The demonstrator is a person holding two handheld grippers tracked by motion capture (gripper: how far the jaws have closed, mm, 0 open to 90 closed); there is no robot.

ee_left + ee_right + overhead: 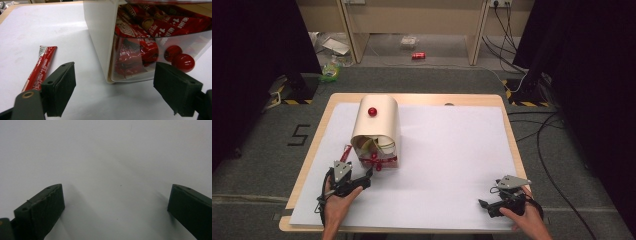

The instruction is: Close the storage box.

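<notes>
The left gripper point(357, 176) is sitting at the near left of the white sheet point(452, 150), jaws spread wide and gripping nothing. The cream box point(377, 131) with a clear front panel is standing just ahead of the jaws, not touching them; in the left gripper view its near corner point(110, 62) is facing the gap between them. Red snack packets point(150, 25) are lying inside. A red snack stick point(40, 67) is lying on the sheet beside the left-hand jaw. The right gripper point(492, 202) is resting well apart at the near right, jaws wide open and empty.
</notes>
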